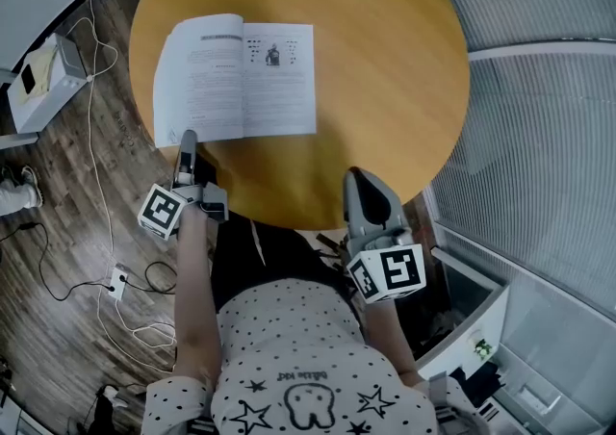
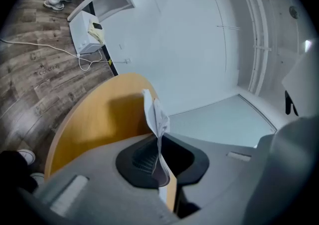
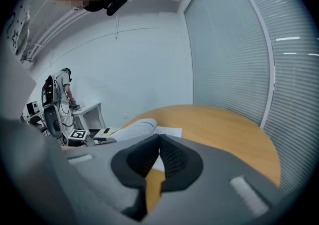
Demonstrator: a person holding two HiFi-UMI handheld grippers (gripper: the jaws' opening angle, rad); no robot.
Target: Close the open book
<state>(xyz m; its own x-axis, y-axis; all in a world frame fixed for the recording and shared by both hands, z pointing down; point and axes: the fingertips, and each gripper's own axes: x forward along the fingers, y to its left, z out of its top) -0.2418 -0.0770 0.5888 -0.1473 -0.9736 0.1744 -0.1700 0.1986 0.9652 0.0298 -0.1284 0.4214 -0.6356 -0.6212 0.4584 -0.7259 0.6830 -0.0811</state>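
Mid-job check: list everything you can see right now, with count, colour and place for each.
table: one, round, orange-brown, in front of the person.
open book: one, white pages, far left part of the table.
box: one, white, on the floor left of the table.
cables: several, white, trailing over the floor at left.
floor: dark wood planks, left of the table.
blinds: grey, along the right side.
bystander: one, standing at a desk by the back wall.
left gripper: grey, shut on the near edge of the book's left page.
right gripper: grey, shut, empty, at the table's near edge.
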